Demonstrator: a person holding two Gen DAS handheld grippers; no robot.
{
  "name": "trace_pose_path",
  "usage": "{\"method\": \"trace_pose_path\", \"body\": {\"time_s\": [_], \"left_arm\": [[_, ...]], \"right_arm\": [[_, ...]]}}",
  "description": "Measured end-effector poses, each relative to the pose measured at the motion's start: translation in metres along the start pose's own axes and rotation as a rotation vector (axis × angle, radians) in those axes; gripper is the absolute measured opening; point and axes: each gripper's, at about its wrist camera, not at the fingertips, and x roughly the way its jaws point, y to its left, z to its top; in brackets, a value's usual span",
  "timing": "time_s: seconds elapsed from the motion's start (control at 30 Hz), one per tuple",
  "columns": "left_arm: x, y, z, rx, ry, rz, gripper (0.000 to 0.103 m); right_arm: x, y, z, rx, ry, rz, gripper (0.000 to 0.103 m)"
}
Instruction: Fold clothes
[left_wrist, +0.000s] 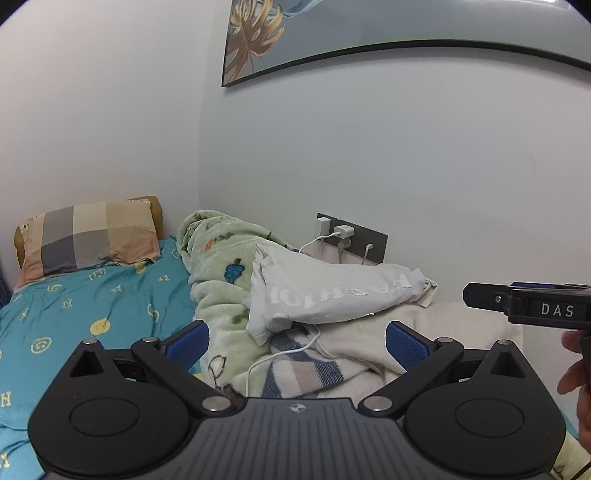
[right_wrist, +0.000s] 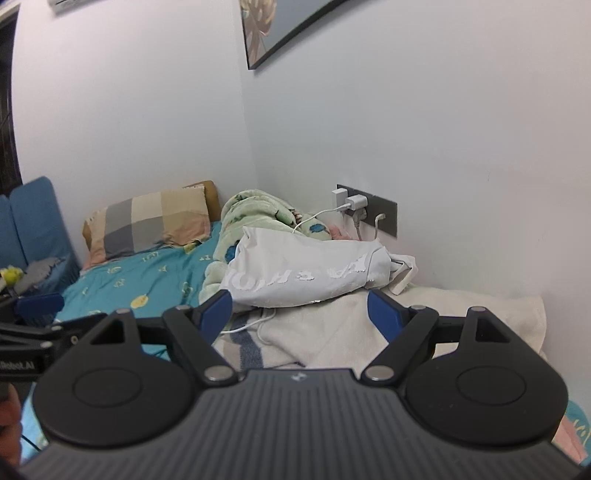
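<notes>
Left wrist view first: we see the bed (left_wrist: 92, 302) under its teal patterned sheet, and we take it as our landmark. On its wall side lies a heap of bedding, and on top of that heap sits the folded white garment (left_wrist: 325, 291). It is a pale grey-white cloth, folded into a flat, roughly rectangular bundle with soft creases, and a band of cracked white lettering runs across its upper face, reading upside down from here. One rounded corner hangs toward the bed's open side, while a loose flap sticks out at the end nearer the wall socket. In the right wrist view the same white garment (right_wrist: 306, 273) rests with its edges uneven and one end bunched.

Beneath it, still on the bed, we find the cream blanket (left_wrist: 424, 332) with a striped edge, and beside that the green fleece blanket (left_wrist: 218, 266), rumpled toward the bed's corner. The checked pillow (left_wrist: 88, 236) lies at the head of the bed. A white cable (left_wrist: 280, 354) trails over the blankets from the wall socket (left_wrist: 351, 236) above the bed.

Our left gripper (left_wrist: 295, 339) has its blue pads spread wide with nothing between them, hovering over the bedding. Our right gripper (right_wrist: 301, 314) likewise stands spread and empty, short of the garment.
</notes>
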Motion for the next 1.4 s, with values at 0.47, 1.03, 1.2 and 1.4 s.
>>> {"method": "trace_pose_path", "body": {"time_s": [0.47,1.03,1.2,1.4], "left_arm": [[-0.04,0.02,-0.036,-0.022,-0.049,0.056,0.103],[-0.05,0.023,-0.039,-0.025,-0.049,0.076,0.103],[-0.052,0.024,-0.038,-0.023,-0.052,0.076,0.103],[-0.054,0.027,-0.037,-0.033,-0.056,0.08,0.103]], "right_arm": [[-0.011,0.044,-0.036,-0.074,-0.057,-0.033,0.082],[-0.011,0.053,-0.045,-0.082,-0.053,-0.035,0.082],[-0.011,0.054,-0.044,-0.079,-0.054,-0.038,0.082],[-0.009,0.056,-0.043,-0.081,-0.05,-0.041,0.082]]}}
